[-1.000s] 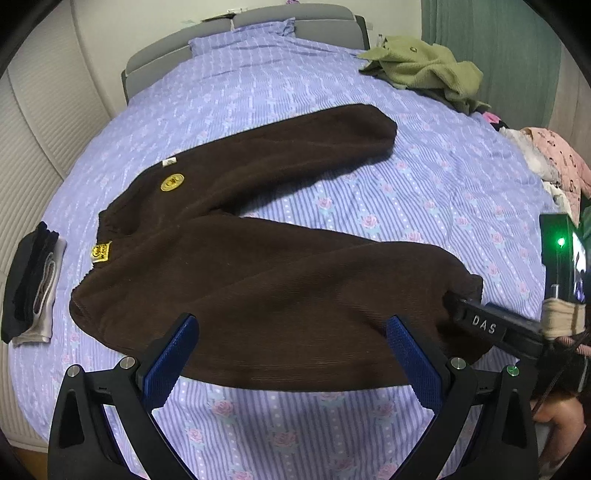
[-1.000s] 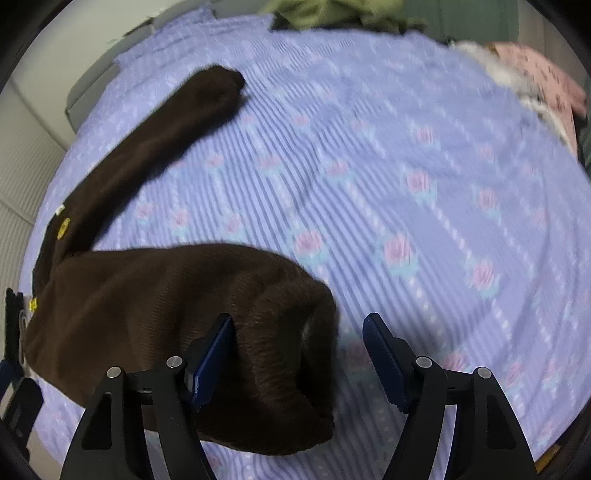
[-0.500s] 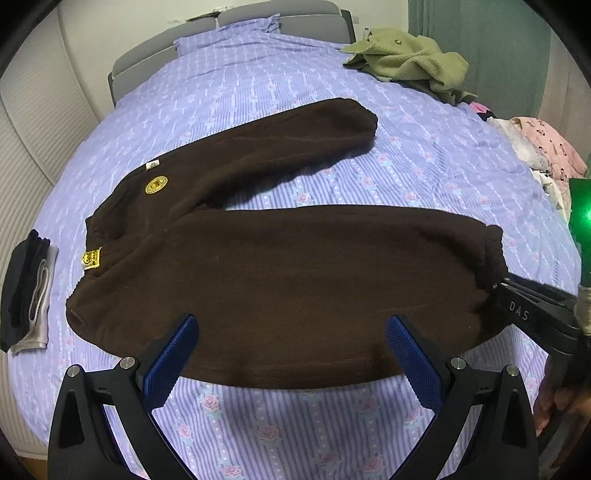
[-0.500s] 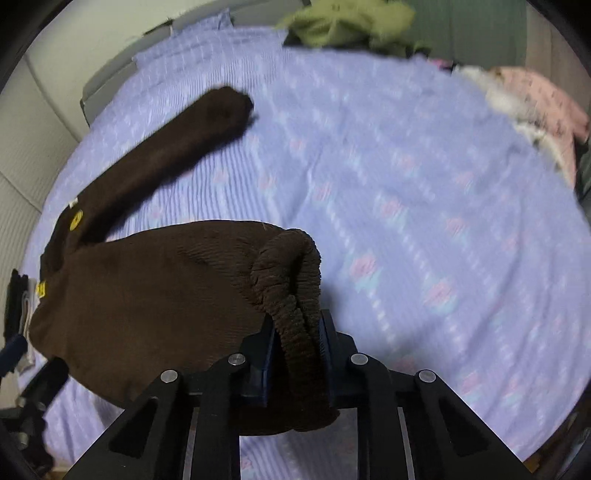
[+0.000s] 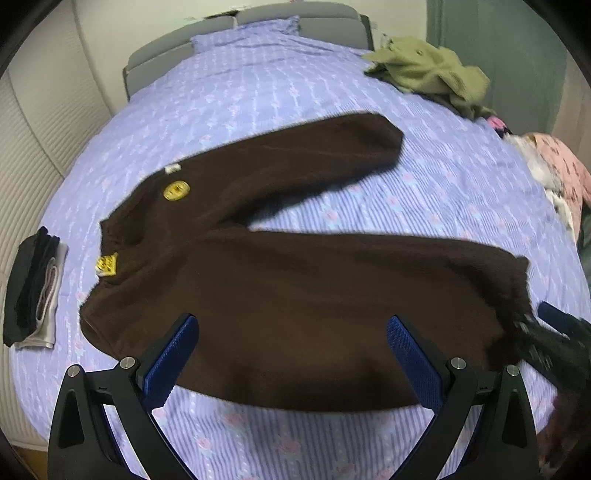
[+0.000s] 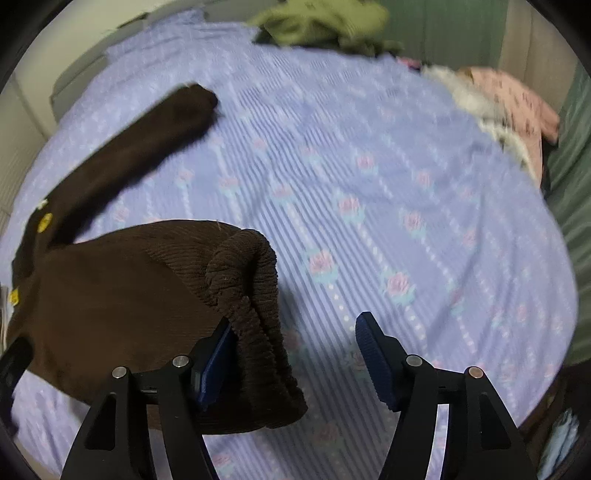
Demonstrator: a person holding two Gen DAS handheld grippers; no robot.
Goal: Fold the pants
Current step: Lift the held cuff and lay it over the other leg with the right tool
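Brown corduroy pants [image 5: 295, 288] lie spread on the lilac bedspread [image 5: 280, 88], waist at the left, legs splayed to the right. My left gripper [image 5: 291, 354] is open and empty, above the near leg's lower edge. My right gripper [image 6: 295, 354] is open; the near leg's ribbed cuff [image 6: 251, 295] lies between its fingers, against the left pad [image 6: 216, 363]. It appears in the left wrist view at the cuff [image 5: 546, 332]. The far leg [image 6: 140, 144] lies flat.
A green garment [image 5: 428, 74] lies at the bed's far right. Pink and white clothes [image 5: 557, 173] are piled at the right edge. A folded dark stack [image 5: 33, 288] sits at the left edge. The grey headboard [image 5: 258, 18] is at the back.
My right gripper closed on the near leg's cuff, then opened again; the cuff now rests against its left pad. The near leg was pulled out straighter to the right.
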